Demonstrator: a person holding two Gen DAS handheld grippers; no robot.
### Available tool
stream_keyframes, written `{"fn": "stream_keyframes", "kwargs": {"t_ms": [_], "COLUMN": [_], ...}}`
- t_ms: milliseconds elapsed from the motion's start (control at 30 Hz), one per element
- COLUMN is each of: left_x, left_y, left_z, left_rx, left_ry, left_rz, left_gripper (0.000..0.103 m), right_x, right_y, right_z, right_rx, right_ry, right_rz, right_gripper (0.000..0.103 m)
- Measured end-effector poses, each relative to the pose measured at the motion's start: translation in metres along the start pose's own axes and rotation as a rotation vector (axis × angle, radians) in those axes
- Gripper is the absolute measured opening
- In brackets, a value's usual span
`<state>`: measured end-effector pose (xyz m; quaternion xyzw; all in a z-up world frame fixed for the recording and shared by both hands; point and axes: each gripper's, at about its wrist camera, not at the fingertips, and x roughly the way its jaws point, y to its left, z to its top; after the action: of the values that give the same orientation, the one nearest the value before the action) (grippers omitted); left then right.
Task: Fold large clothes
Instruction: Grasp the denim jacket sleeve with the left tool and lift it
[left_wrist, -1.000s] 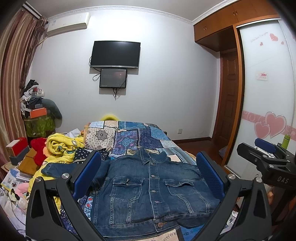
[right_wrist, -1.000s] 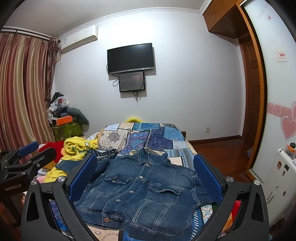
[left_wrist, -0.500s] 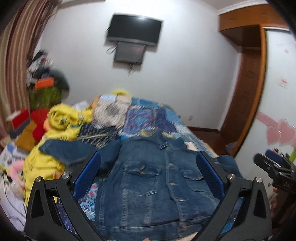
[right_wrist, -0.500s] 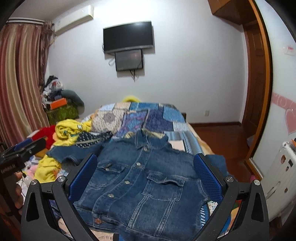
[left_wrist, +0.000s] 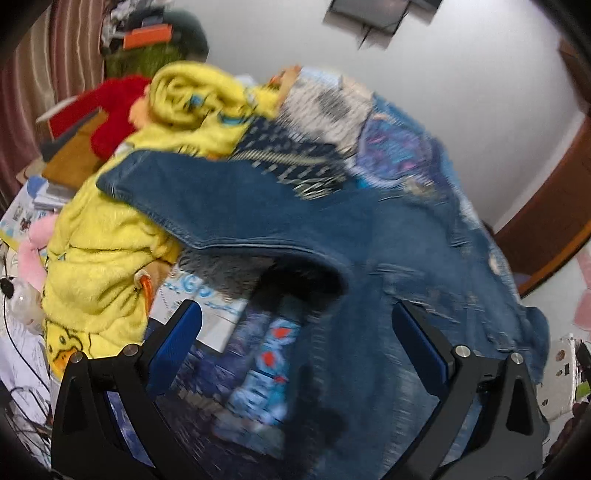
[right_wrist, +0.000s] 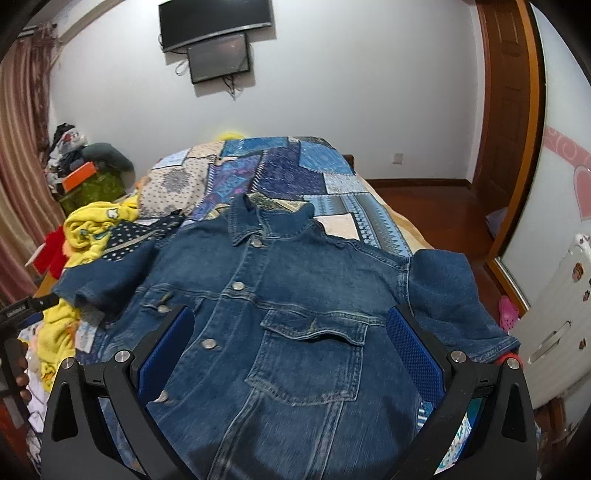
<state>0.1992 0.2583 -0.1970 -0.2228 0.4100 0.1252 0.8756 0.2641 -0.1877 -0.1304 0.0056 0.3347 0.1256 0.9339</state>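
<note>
A blue denim jacket (right_wrist: 295, 302) lies spread front-up on the bed, buttons closed, collar toward the far wall. Its left sleeve (right_wrist: 107, 284) reaches out over yellow clothes and its right sleeve (right_wrist: 454, 295) hangs toward the bed's right edge. My right gripper (right_wrist: 290, 350) hovers open over the jacket's lower front, nothing between its fingers. In the blurred left wrist view the jacket's left sleeve (left_wrist: 229, 206) arches above the bedspread. My left gripper (left_wrist: 297, 339) stands open just below that sleeve, near the armpit, holding nothing.
A patchwork bedspread (right_wrist: 295, 173) covers the bed. Yellow fleece clothes (left_wrist: 103, 236) and a red item (left_wrist: 114, 110) pile up at the left. A wooden door (right_wrist: 506, 122) and white cabinet (right_wrist: 554, 325) stand on the right. Two screens (right_wrist: 218, 40) hang on the far wall.
Both grippers tilted down and moved closer to the jacket. The left one swung left toward the jacket's left sleeve; the right one came down over the lower front.
</note>
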Motion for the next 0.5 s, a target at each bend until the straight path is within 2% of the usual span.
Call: {"fn": "stream_keyframes", "kwargs": {"t_ms": [67, 133, 267, 333, 433, 500], "left_x": [0.022, 0.041, 0.071, 0.083, 0.099, 0.108], "left_y": [0.019, 0.036, 0.078, 0.093, 0.108, 0.114], "left_z": [0.011, 0.02, 0.033, 0.034, 0.036, 0.038], "left_rx": [-0.034, -0.088, -0.288, -0.365, -0.448, -0.466], "left_ry": [0.036, 0.076, 0.116, 0.123, 0.144, 0.151], "left_rz": [-0.009, -0.056, -0.183, -0.21, -0.245, -0.226], "left_gripper": [0.103, 0.103, 0.103, 0.102, 0.089, 0.084], "right_x": [0.002, 0.003, 0.025, 0.026, 0.027, 0.035], "right_y": [-0.003, -0.005, -0.004, -0.004, -0.004, -0.003], "right_z": [0.0, -0.001, 0.01, 0.009, 0.007, 0.013], "right_rx": [0.005, 0.007, 0.009, 0.005, -0.003, -0.002], "right_ry": [0.004, 0.009, 0.027, 0.035, 0.043, 0.048], "right_rz": [-0.01, -0.018, -0.022, -0.028, -0.034, -0.033], "right_gripper": [0.103, 0.103, 0.103, 0.103, 0.103, 0.103]}}
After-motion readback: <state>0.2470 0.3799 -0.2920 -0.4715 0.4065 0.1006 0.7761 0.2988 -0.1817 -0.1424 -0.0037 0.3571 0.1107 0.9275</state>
